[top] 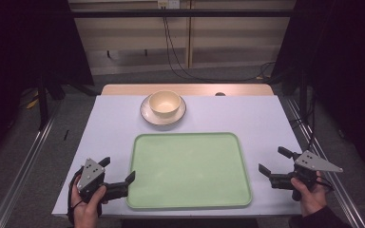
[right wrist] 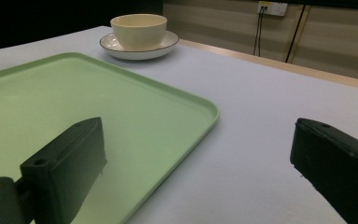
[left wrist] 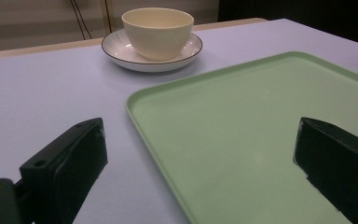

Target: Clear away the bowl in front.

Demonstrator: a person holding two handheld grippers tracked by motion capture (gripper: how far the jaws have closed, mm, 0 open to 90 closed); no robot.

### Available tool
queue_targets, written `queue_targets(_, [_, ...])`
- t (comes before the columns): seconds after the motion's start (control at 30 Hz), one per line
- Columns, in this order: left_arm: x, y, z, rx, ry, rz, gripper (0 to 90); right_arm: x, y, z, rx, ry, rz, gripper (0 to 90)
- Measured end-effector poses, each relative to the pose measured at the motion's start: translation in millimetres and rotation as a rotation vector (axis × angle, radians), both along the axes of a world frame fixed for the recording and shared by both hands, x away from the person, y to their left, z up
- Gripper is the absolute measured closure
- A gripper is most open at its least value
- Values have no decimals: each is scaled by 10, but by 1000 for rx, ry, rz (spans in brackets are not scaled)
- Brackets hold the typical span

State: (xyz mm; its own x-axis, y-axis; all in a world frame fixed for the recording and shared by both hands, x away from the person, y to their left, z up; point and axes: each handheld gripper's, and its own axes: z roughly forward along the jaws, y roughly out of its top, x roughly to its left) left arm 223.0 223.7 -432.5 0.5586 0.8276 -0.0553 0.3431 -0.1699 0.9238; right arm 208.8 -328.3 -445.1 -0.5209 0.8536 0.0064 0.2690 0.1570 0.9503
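Note:
A cream bowl (top: 165,102) (left wrist: 157,31) (right wrist: 139,29) stands upright on a white plate (top: 147,113) (left wrist: 116,52) (right wrist: 165,45) with a dark rim, at the far middle of the pale table. An empty green tray (top: 188,169) (left wrist: 242,126) (right wrist: 51,102) lies in front of it, near the table's front edge. My left gripper (top: 119,170) (left wrist: 200,172) rests at the tray's front left corner, open, its jaws straddling the tray's left rim with nothing held. To the right of the tray my right gripper (top: 274,160) (right wrist: 198,172) stands open and empty over the tray's right rim.
The pale table (top: 247,116) has a wooden strip along its far edge. Metal rails run along both sides of the table on the floor. Cables hang down the wall behind.

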Motion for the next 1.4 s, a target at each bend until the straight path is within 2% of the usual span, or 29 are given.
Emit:
queue_targets(0.17, [-5,2,2,9,1,1,26,4,2,-8,-1,3,7,29])
queue_targets(0.37, [-2,2,-1,-6,7,-4,26,9,7,-13,-5,4,5,34])
queue_targets(0.5, [-6,15,6,7,0,0,26,6,2,-8,1,1,10,30])
queue_targets(0.6, [0,18,8,-15,0,15,26,8,13,-13,2,2,11,30])
queue_targets(0.77, [17,14,4,-24,13,3,29,9,12,-14,1,3,16,29])
queue_targets(0.8, [20,-2,11,-11,15,-3,29,9,16,-15,7,2,18,29])
queue_targets(1.03, [69,-49,26,3,9,-10,25,5,16,-12,19,-2,28,29])
queue_targets(1.07, [103,-50,22,-58,33,-20,27,10,14,-14,16,-8,31,29])
queue_targets(1.1, [103,-50,22,-58,33,-20,23,10,14,-14,16,-8,31,29])
queue_targets(1.13, [141,-59,-6,-80,65,-37,20,8,13,-13,17,-3,32,29])
queue_targets(1.17, [141,-59,-6,-80,65,-37,27,8,13,-13,17,-3,32,29])
queue_targets(1.23, [156,-83,-18,-46,56,-33,29,10,15,-14,18,-3,34,29])
queue_targets(1.3, [178,-92,-14,-56,62,-42,24,8,16,-13,21,-2,35,29])
queue_targets(1.33, [202,-119,-1,-37,50,-42,24,10,14,-15,19,-3,32,29])
queue_targets(1.4, [230,-154,16,-34,39,-49,25,9,17,-14,20,-3,36,29])
